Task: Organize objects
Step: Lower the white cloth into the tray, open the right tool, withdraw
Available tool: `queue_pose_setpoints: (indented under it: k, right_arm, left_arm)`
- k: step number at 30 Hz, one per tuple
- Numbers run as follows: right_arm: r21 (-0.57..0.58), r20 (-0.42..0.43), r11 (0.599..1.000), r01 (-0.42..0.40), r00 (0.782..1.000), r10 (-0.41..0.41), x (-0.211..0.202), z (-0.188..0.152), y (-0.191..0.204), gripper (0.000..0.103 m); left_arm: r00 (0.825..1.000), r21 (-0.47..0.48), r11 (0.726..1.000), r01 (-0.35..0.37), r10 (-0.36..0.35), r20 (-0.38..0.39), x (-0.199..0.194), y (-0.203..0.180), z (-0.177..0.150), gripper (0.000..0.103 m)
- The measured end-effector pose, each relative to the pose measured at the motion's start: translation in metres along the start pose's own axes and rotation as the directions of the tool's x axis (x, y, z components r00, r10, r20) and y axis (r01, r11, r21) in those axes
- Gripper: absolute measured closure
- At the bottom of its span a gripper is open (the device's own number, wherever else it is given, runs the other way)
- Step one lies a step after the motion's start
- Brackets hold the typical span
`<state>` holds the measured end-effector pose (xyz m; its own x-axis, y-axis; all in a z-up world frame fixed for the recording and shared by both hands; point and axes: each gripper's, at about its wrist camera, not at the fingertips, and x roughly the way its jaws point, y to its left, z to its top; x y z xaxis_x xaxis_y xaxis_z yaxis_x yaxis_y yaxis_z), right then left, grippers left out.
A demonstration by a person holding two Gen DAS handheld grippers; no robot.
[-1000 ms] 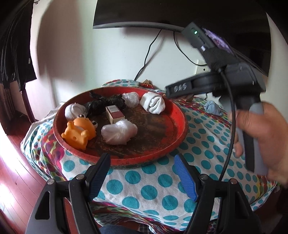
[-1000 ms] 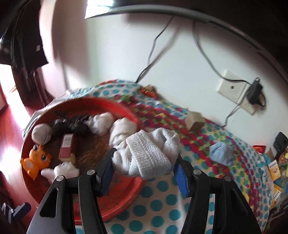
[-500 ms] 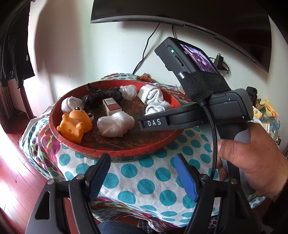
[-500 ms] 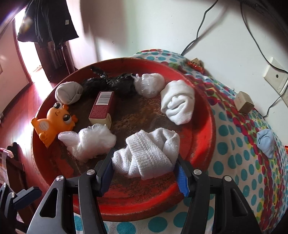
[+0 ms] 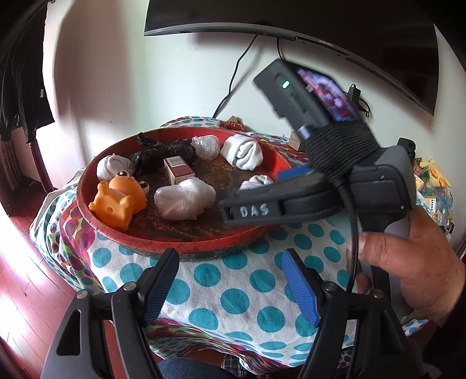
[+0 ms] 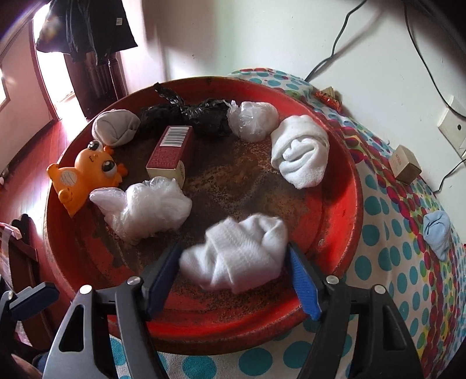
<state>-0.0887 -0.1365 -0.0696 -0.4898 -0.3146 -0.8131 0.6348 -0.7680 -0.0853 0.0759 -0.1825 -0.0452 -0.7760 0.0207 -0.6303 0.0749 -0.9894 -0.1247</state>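
Observation:
A round red tray (image 6: pixel 343 204) sits on the polka-dot cloth and holds an orange toy (image 6: pixel 84 175), a maroon box (image 6: pixel 171 148), a black bag (image 6: pixel 186 113), a grey sock ball (image 6: pixel 115 129), two plastic-wrapped bundles and a white sock roll (image 6: pixel 300 151). My right gripper (image 6: pixel 233 277) is over the tray's near side, its jaws spread beside a white knit sock bundle (image 6: pixel 238 250) that rests on the tray floor. My left gripper (image 5: pixel 230 285) is open and empty, over the cloth in front of the tray (image 5: pixel 186 247). The right gripper's body (image 5: pixel 320 186) crosses the left wrist view.
A blue sock (image 6: pixel 437 230) and a small cardboard box (image 6: pixel 404 163) lie on the cloth to the right of the tray. A wall with a socket and cables is behind. A monitor (image 5: pixel 320 26) hangs above. Snack packets (image 5: pixel 431 180) lie far right.
My right gripper carried the white knit bundle from above the cloth into the tray, lowered it to the floor and opened its jaws. The left gripper stayed open and nearly still.

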Motion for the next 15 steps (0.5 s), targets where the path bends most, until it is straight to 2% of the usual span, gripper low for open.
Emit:
queue_pose_setpoints:
  k: [1,4,7,10,13,15]
  right_arm:
    - [0.007,0.035,1.000,0.025,0.999,-0.025,-0.007,0.000,-0.002,0.017]
    - [0.074,0.136,0.992,0.099,0.985,-0.108,-0.035,0.003,-0.023,0.003]
    - [0.168,0.176,0.956,0.242,0.947,-0.270,-0.056,-0.002,-0.064,0.000]
    - [0.298,0.110,0.889,0.347,0.913,-0.393,-0.059,-0.026,-0.131,0.000]
    - [0.464,0.004,0.790,0.400,0.891,-0.453,-0.057,-0.069,-0.213,0.000]
    - [0.541,-0.064,0.719,0.436,0.874,-0.482,-0.058,-0.095,-0.256,0.000]
  left_arm:
    - [1.000,-0.002,1.000,0.005,-0.005,0.005,-0.001,0.000,0.000,0.028]
    - [1.000,0.000,1.000,0.020,-0.020,0.023,-0.003,-0.001,0.001,0.028]
    - [0.999,0.013,0.999,0.032,-0.032,0.032,-0.004,-0.004,0.001,0.028]
    - [0.998,0.032,0.998,0.047,-0.049,0.035,-0.005,-0.009,0.000,0.028]
    - [0.997,0.063,0.996,0.061,-0.063,0.045,-0.008,-0.017,-0.003,0.028]
    - [0.994,0.087,0.994,0.066,-0.073,0.080,-0.011,-0.023,-0.005,0.028]
